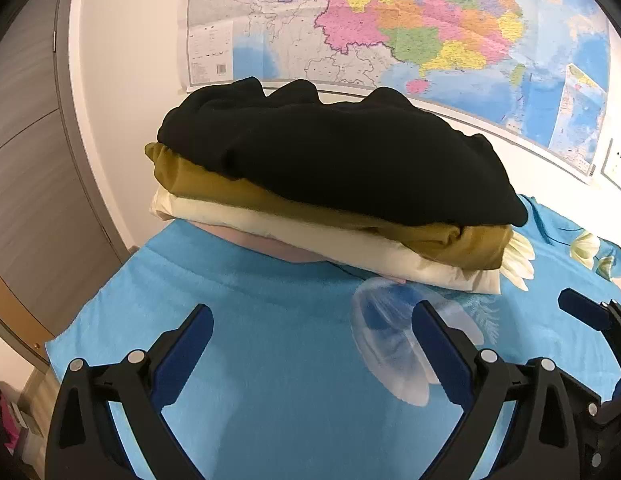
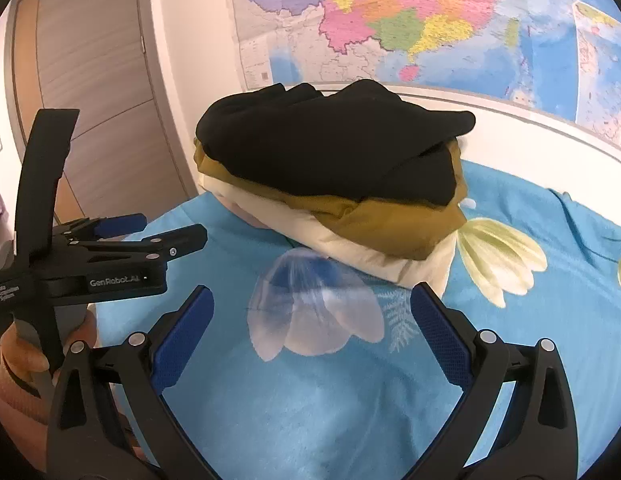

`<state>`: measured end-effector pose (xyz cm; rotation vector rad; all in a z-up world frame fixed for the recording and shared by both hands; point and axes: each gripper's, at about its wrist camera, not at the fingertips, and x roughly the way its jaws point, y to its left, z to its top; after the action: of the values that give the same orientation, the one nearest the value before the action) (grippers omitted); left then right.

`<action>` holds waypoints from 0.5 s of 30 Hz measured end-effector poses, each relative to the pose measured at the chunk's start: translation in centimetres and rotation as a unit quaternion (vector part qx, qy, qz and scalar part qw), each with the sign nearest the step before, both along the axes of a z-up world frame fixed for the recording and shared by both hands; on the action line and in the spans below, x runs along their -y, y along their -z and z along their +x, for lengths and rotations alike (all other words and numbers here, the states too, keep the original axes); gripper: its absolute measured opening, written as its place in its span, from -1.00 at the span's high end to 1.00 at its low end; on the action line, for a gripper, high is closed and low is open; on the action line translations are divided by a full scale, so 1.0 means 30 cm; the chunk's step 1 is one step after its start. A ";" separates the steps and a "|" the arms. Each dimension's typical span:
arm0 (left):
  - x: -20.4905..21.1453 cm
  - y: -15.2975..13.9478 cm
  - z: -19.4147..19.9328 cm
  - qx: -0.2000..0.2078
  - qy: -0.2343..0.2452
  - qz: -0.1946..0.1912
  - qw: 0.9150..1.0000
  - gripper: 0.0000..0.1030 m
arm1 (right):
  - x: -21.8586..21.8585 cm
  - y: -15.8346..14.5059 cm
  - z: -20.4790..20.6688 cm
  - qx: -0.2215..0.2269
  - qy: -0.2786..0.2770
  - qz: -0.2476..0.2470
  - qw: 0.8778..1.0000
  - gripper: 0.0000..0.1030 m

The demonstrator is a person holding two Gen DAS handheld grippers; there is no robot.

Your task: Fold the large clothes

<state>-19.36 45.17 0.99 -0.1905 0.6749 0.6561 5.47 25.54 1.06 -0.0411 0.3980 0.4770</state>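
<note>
Left gripper (image 1: 312, 332) and right gripper (image 2: 312, 314) are both hovering near, jaws spread wide, pinching nothing, over the blue floral sheet (image 2: 310, 400). Farther off, the pile of clothes (image 2: 330, 184) is sitting: black garment (image 1: 334, 152) over mustard (image 1: 238, 188) over cream (image 1: 310, 240), apparently already folded, though creases are hard to read. Wall map (image 1: 390, 20) is hanging beyond. Judged step: between garments; next calls for fetching an unfolded piece.

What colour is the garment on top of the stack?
Black garment, lying over a mustard one; clearest in the right wrist view.
</note>
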 end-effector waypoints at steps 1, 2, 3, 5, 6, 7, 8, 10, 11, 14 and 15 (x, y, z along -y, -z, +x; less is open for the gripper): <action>0.005 -0.001 -0.004 0.000 -0.001 0.000 1.000 -0.87 | 0.001 0.003 -0.007 0.001 0.001 -0.002 1.000 -0.89; 0.010 -0.003 -0.008 0.000 0.000 0.001 1.000 -0.87 | 0.001 0.005 -0.013 0.002 0.002 -0.002 1.000 -0.89; 0.012 -0.004 -0.009 0.000 0.000 0.002 1.000 -0.87 | 0.001 0.005 -0.017 0.002 0.002 -0.001 1.000 -0.89; 0.023 -0.007 -0.018 0.003 0.001 0.003 1.000 -0.87 | 0.003 0.007 -0.029 0.003 0.002 0.001 1.000 -0.89; 0.028 -0.008 -0.021 0.003 0.000 0.003 1.000 -0.87 | 0.005 0.007 -0.034 0.004 0.003 0.002 1.000 -0.89; 0.034 -0.009 -0.024 0.004 0.001 0.003 1.000 -0.87 | 0.005 0.008 -0.038 0.005 0.003 0.003 1.000 -0.89; 0.039 -0.009 -0.027 0.005 0.001 0.003 1.000 -0.87 | 0.005 0.009 -0.041 0.005 0.003 0.002 1.000 -0.89; 0.046 -0.006 -0.029 0.003 0.002 0.005 1.000 -0.87 | 0.006 0.009 -0.049 0.007 0.004 0.002 1.000 -0.89; 0.051 -0.003 -0.031 0.002 0.001 0.007 1.000 -0.87 | 0.007 0.009 -0.052 0.008 0.003 0.002 1.000 -0.89; 0.060 0.003 -0.036 0.002 0.002 0.005 1.000 -0.87 | 0.010 0.010 -0.060 0.010 0.004 0.002 1.000 -0.89; 0.061 0.003 -0.038 0.002 0.002 0.005 1.000 -0.87 | 0.010 0.011 -0.062 0.010 0.005 0.002 1.000 -0.89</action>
<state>-20.50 43.35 0.89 -0.1818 0.6682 0.6549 3.62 25.23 0.74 -0.0404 0.3785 0.4671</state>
